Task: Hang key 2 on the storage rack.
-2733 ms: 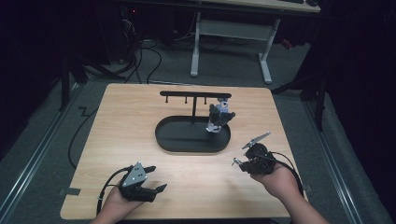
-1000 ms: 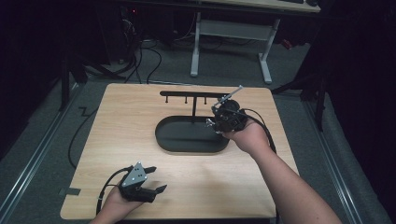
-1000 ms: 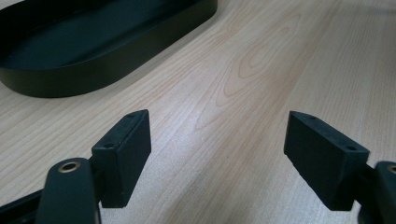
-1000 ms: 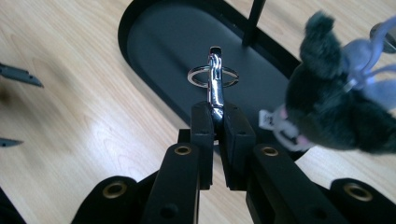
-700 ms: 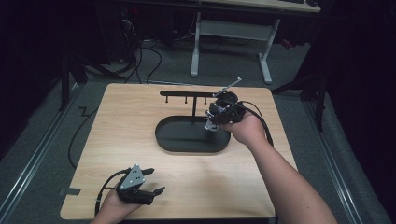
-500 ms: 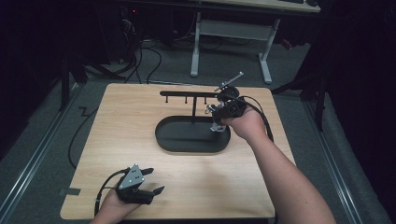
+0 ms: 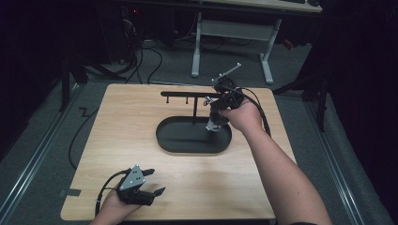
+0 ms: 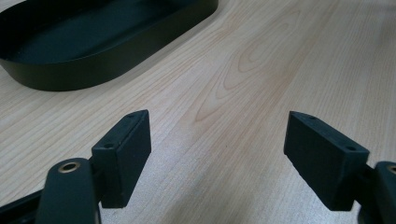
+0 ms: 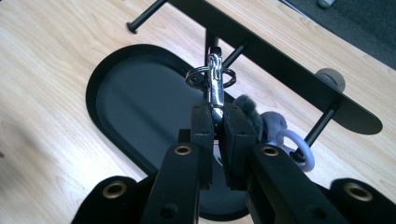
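Right hand-held gripper (image 9: pixel 215 122) has its two black jaws nearly closed on the silver clasp (image 9: pixel 215 88) of a keychain, the pads pressing the clasp from both sides. In the high view this hand-held gripper (image 7: pixel 217 108) sits above the far right end of the oval tray, close to the rack's crossbar, with the person's right forearm reaching in from the lower right.

Largest of all is the light wooden bench (image 7: pixel 141 140), which carries everything else. At its middle lies the black oval tray (image 7: pixel 173 140), shallow and low-walled; the left gripper view catches one end of the same tray (image 8: pixel 93 70) at the top left. Out of the tray rises a black rack: an upright post with a flat crossbar (image 7: pixel 187 94) on top, from which short pegs hang down. In the right gripper view the crossbar (image 9: pixel 280 60) runs slantwise across the top, and one peg (image 9: pixel 322 126) points toward the camera at the right.

Left hand-held gripper (image 7: pixel 148 182) rests near the front left corner of the bench, well apart from the tray, in the person's left hand. Its jaws stand wide apart with nothing but bare wood between them.

The keychain hangs over the tray, just under the crossbar. Below the clasp a grey furry charm (image 9: pixel 261 122) and a pale ring (image 9: pixel 294 147) show beside the right jaw, while a metal split ring (image 9: pixel 198 77) sits at the clasp's upper end, close to the post.
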The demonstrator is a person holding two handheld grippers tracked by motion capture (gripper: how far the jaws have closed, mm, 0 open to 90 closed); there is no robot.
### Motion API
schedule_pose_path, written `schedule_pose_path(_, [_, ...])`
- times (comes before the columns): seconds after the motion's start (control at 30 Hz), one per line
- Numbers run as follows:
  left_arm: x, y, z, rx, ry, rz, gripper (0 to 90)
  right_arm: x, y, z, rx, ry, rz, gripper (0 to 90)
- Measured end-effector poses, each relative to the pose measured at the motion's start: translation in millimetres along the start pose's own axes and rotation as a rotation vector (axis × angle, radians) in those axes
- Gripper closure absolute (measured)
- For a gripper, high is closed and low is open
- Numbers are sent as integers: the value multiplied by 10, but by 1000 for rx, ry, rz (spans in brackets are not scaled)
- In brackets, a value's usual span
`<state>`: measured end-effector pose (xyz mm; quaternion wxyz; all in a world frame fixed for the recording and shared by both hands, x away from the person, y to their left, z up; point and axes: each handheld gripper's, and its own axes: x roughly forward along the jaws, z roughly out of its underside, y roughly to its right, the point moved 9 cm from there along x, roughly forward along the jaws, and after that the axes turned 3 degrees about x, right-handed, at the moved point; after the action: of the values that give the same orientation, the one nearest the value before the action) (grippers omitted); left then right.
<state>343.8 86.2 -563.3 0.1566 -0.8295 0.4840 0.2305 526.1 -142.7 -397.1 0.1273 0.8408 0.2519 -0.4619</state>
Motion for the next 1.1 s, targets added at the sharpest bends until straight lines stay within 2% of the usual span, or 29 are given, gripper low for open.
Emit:
schedule_pose_path(0.23, [-2, -1, 3, 2, 0, 0, 238, 132, 104, 116, 51, -18, 16, 852])
schedule_pose_path(0.33, [6, 9, 4, 3, -3, 3, 238, 184, 125, 188, 57, -26, 11, 850])
schedule_pose_path(0.5, [23, 28, 3, 12, -7, 8, 238, 280, 117, 265, 80, -26, -4, 842])
schedule_pose_path(0.67, [32, 38, 14, 20, -18, 13, 238, 385, 124, 303, 101, -22, -11, 791])
schedule_pose_path(0.87, [40, 41, 14, 22, -16, 16, 238, 425, 121, 320, 123, -11, -23, 714])
schedule_pose_path(1.1, [49, 47, 16, 24, -18, 17, 237, 387, 60, 415, 115, -3, -39, 708])
